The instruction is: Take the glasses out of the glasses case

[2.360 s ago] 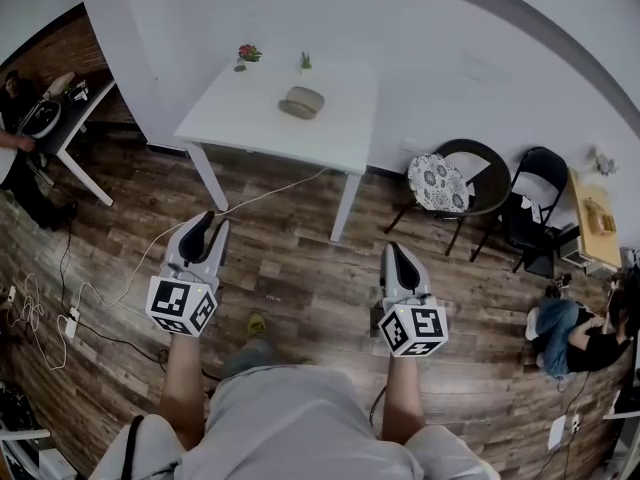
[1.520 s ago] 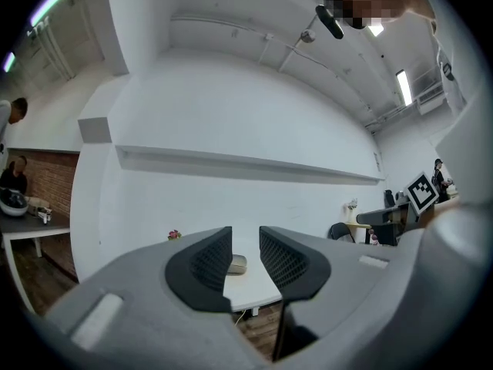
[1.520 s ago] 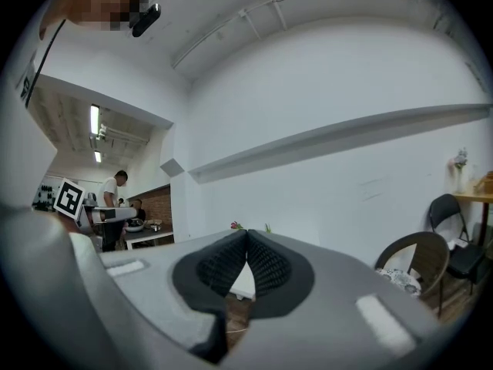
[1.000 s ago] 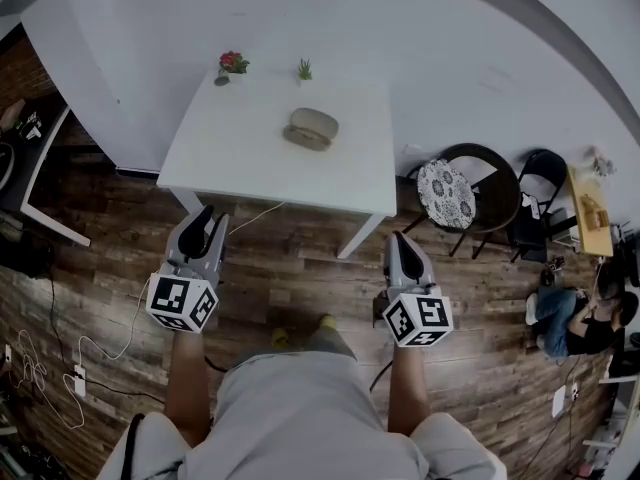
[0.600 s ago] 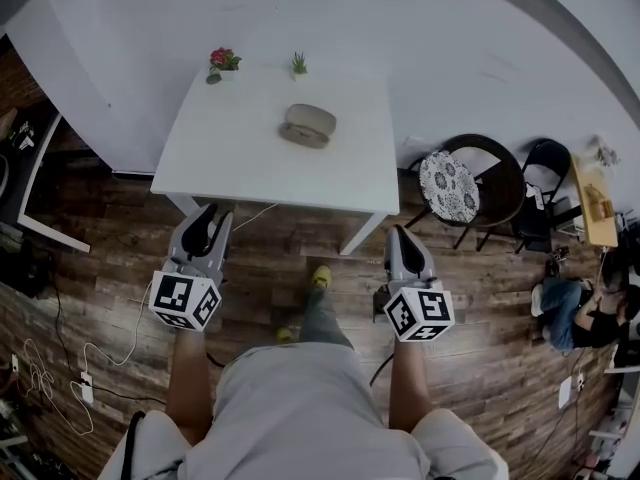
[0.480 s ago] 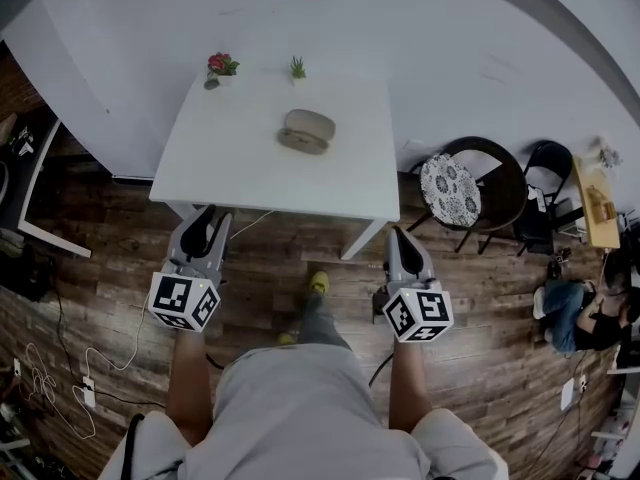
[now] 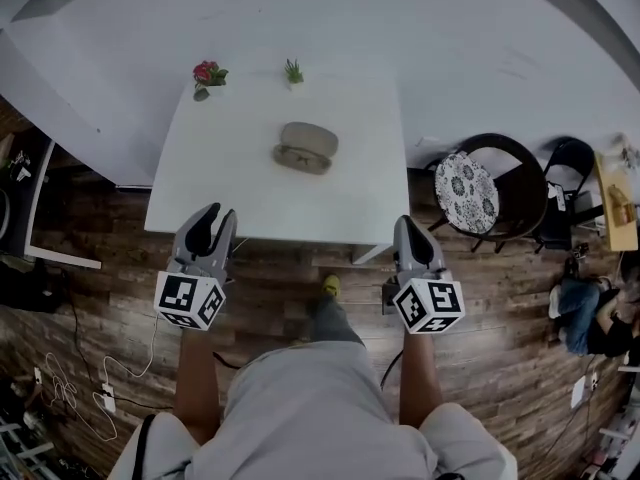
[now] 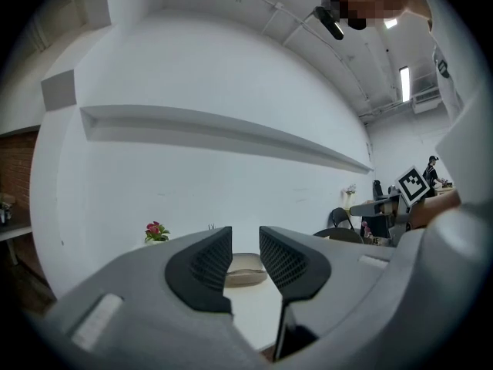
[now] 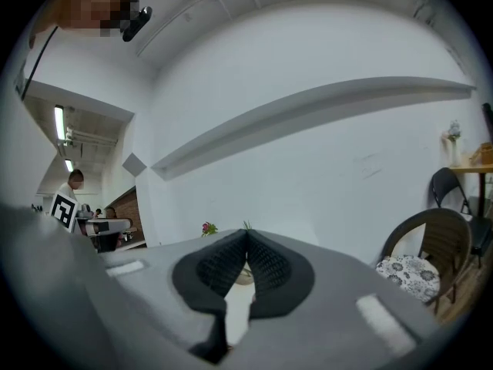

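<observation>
A beige glasses case (image 7: 306,148) lies near the middle of the white table (image 7: 230,193). A darker shape shows at its near side; I cannot tell whether it is the glasses. My left gripper (image 7: 209,218) hovers over the table's front left edge, open with a narrow gap and nothing in it. In the left gripper view the case (image 8: 246,271) shows far off between the jaws of the left gripper (image 8: 245,242). My right gripper (image 7: 408,230) hangs off the table's front right corner, shut and empty. The right gripper (image 9: 246,243) shows its tips touching.
Two small potted plants, a red one (image 7: 205,73) and a green one (image 7: 292,70), stand at the table's far edge by the white wall. A chair with a patterned cushion (image 7: 466,190) stands to the right. Cables (image 7: 70,388) trail on the wooden floor at left.
The person has walked toward the table, so the table and the case sit nearer and lower in the head view. Both grippers keep their pose and state.
</observation>
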